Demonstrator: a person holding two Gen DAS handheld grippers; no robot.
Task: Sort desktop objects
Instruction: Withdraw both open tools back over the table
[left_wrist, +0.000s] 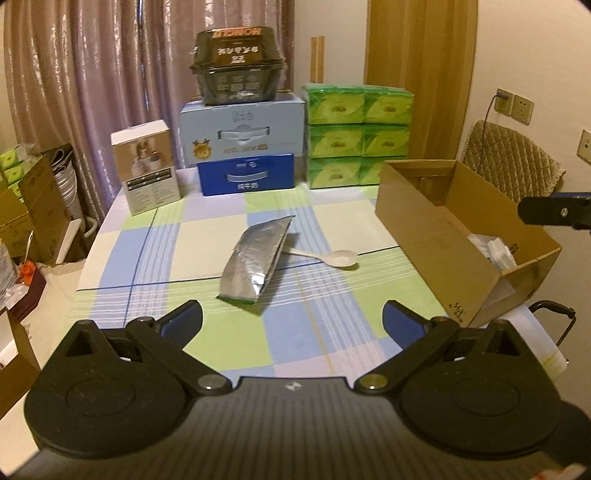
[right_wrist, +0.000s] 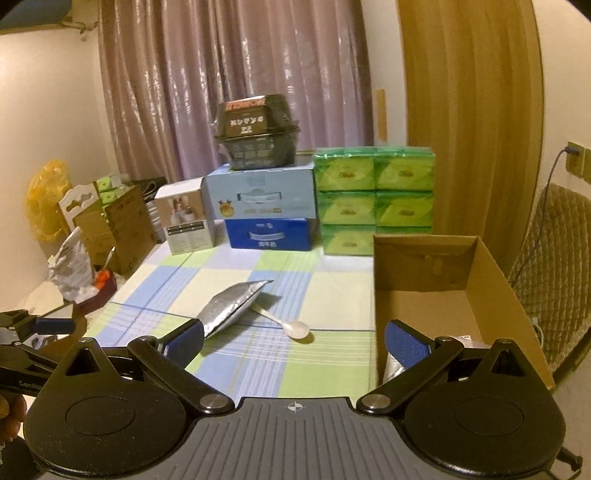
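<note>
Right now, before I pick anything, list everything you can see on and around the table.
foil pouch: 1, silver, table centre, lying over the spoon's handle
spoon: 1, white, right of the pouch, bowl end free
cardboard box: 1, brown, open, right side of the table, white items inside
tissue packs: a stack, green, back right
dark blue box: 1, back centre
light blue box: 1, behind and above the dark blue one
black container: 1, on the light blue box
white box: 1, back left
tablecloth: 1, blue, green and white checks
curtain: mauve, behind the table
left gripper: black, blue pads, open, empty
right gripper: black, blue pads, open, empty
</note>
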